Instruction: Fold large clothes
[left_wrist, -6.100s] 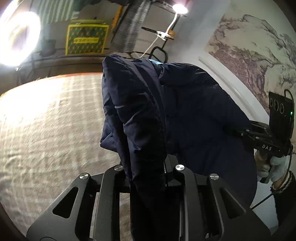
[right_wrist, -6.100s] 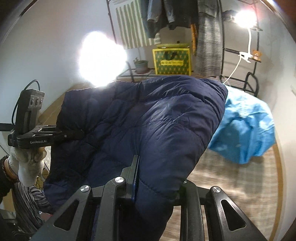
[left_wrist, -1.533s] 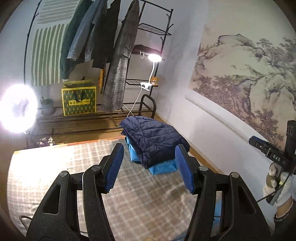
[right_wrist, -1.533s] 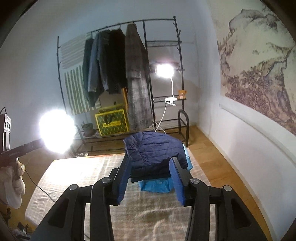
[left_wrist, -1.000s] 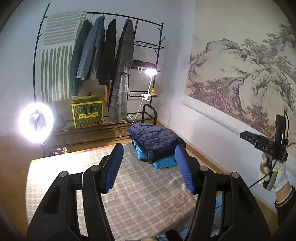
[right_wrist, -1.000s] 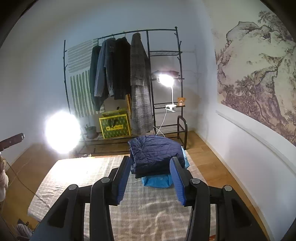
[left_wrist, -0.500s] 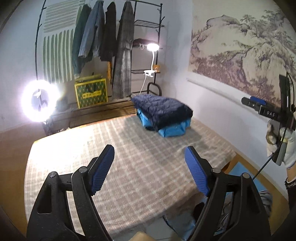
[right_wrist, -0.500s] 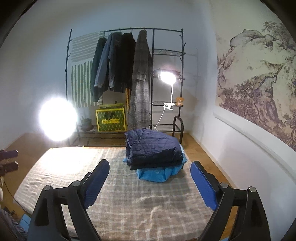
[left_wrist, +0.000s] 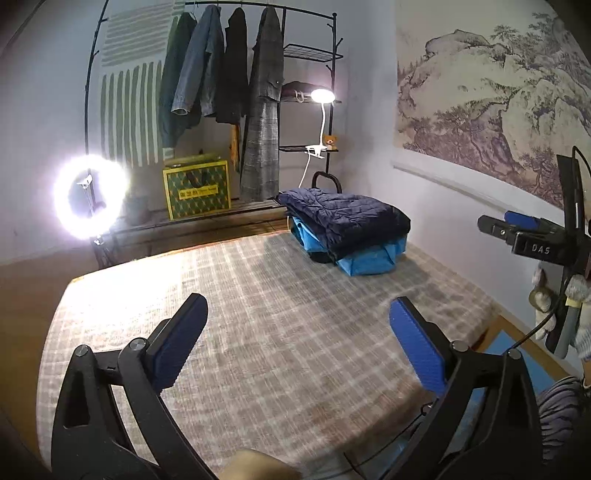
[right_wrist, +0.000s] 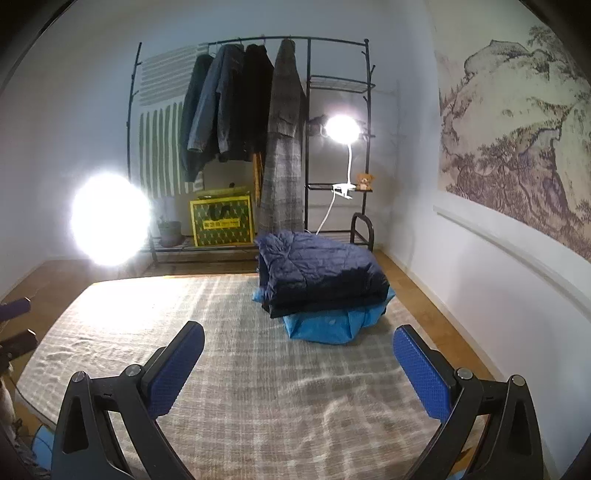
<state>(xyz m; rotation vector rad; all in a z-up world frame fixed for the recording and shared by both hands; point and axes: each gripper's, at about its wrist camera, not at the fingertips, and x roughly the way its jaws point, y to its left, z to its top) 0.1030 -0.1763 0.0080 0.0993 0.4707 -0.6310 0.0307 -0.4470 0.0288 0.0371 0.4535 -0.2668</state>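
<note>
Both tongs, left (left_wrist: 297, 341) and right (right_wrist: 297, 373), have spread wide, holding nothing.

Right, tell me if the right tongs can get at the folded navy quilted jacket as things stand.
Probably yes. The right tongs hang open and empty, with only bare checked bedcover between them and the folded navy quilted jacket, lying uncovered atop the folded blue garment.

Reads "DAS" in pale letters on the right gripper (left_wrist: 517, 230), seen from the left wrist view. Shows unreadable print on the yellow box (left_wrist: 197, 192).
</note>
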